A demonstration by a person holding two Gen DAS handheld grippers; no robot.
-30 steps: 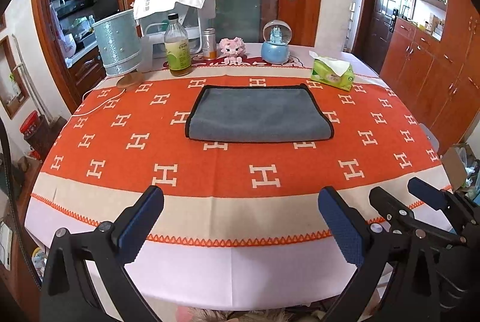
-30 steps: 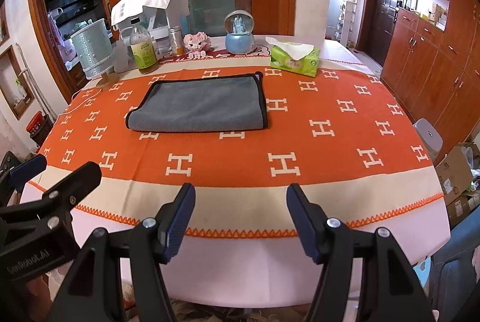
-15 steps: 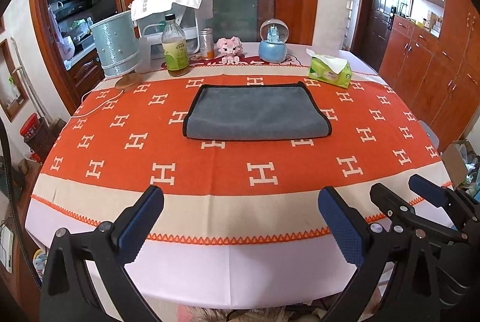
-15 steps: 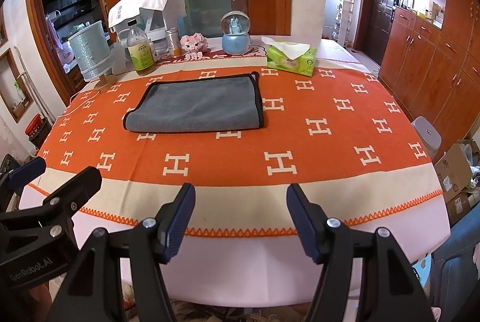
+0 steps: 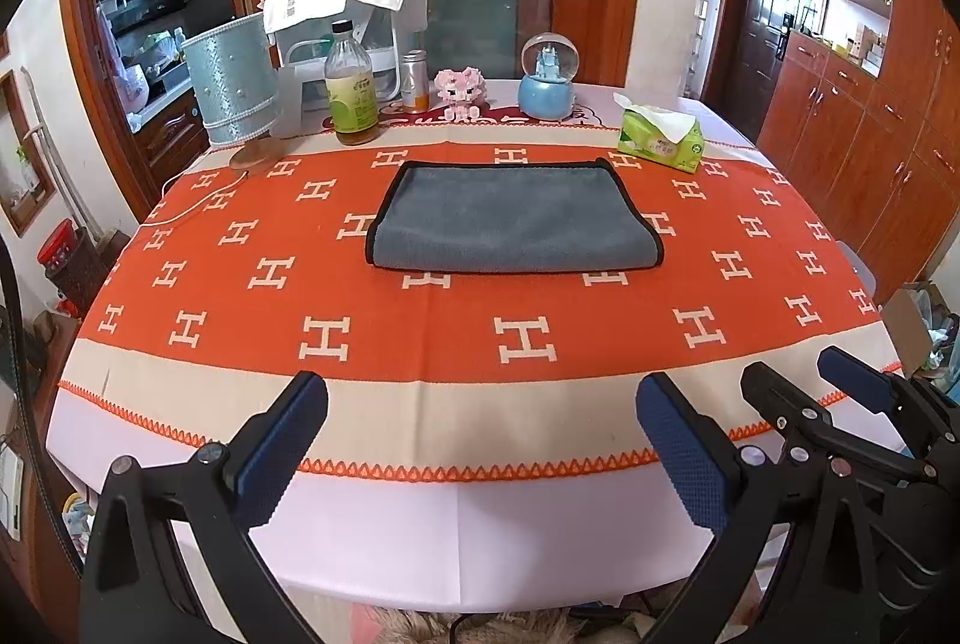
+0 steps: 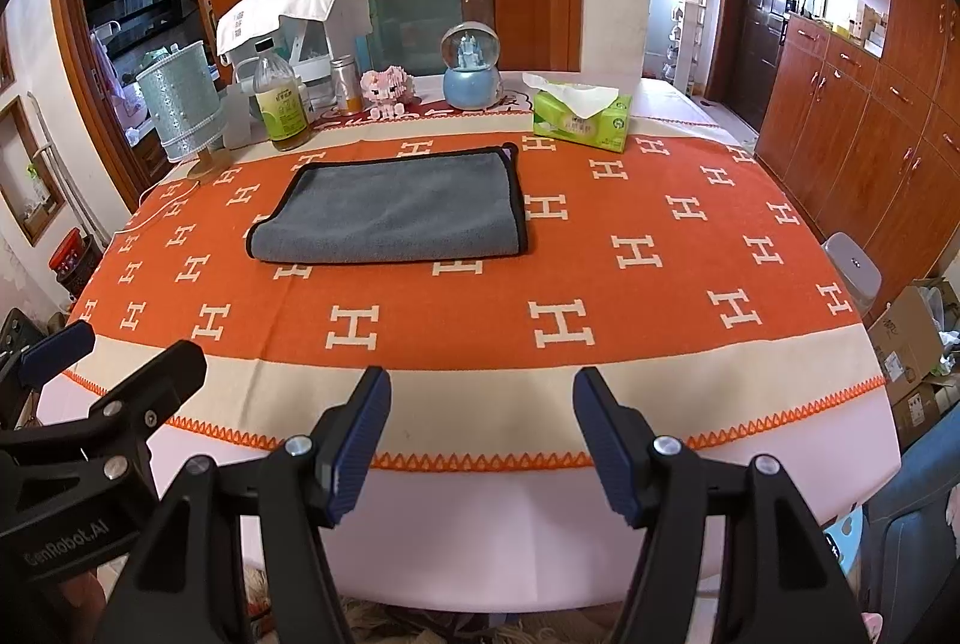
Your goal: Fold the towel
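Observation:
A grey towel with a black edge [image 5: 510, 221] lies folded flat on the orange patterned tablecloth [image 5: 420, 338], toward the far side of the table; it also shows in the right wrist view [image 6: 390, 215]. My left gripper [image 5: 480, 440] is open and empty, held over the near table edge, well short of the towel. My right gripper [image 6: 480, 434] is open and empty, also at the near edge. The right gripper shows at the right of the left wrist view [image 5: 840, 398], and the left gripper's fingers [image 6: 120, 374] show at the left of the right wrist view.
Along the far edge stand a glittery lamp shade [image 5: 231, 89], a bottle [image 5: 351, 86], a small can [image 5: 415, 80], a pink toy [image 5: 459, 87], a snow globe [image 5: 547, 74] and a green tissue pack [image 5: 660, 140]. Wooden cabinets [image 5: 870, 116] line the right wall.
Both views have drifted slightly; the towel sits a little lower and nearer in frame. The towel itself has not moved and both grippers stay open.

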